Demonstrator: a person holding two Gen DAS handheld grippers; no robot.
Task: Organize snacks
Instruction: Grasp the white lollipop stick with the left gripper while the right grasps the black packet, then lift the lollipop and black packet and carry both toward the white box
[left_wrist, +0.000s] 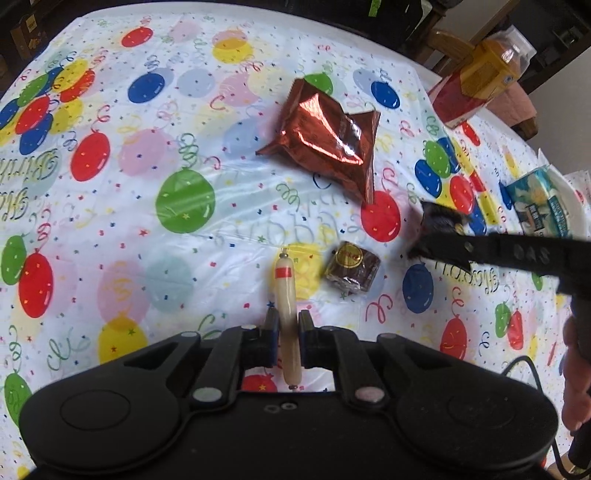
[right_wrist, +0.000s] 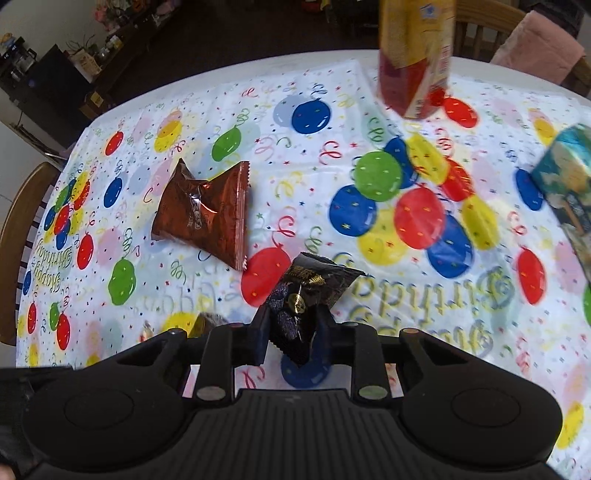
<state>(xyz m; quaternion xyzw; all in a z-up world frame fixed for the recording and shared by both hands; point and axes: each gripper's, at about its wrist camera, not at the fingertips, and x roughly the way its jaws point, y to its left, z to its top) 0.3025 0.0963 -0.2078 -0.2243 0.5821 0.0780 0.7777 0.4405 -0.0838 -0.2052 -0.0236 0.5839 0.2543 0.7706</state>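
I have the sausage stick pinched in my left gripper, fingers closed snug on its lower half, the rest poking forward above the surface. It looks light and smooth-cased, likely slippery and a bit bendy, so I judge a hold nearer the middle would stop it swivelling. My right gripper is closed on a small black snack packet, crinkly film that should weigh almost nothing; gripping across the filled body seems safer than the flat seam. Still lying on the surface: a red-brown foil bag, puffy and probably easy to crush, and a small dark wrapped sweet with a gold label just beside the sausage's tip. A blue-green box sits at the right edge, a red and yellow carton at the far side. The balloon-print plastic cloth looks slick. Wooden chairs and dark shelving ring the room.
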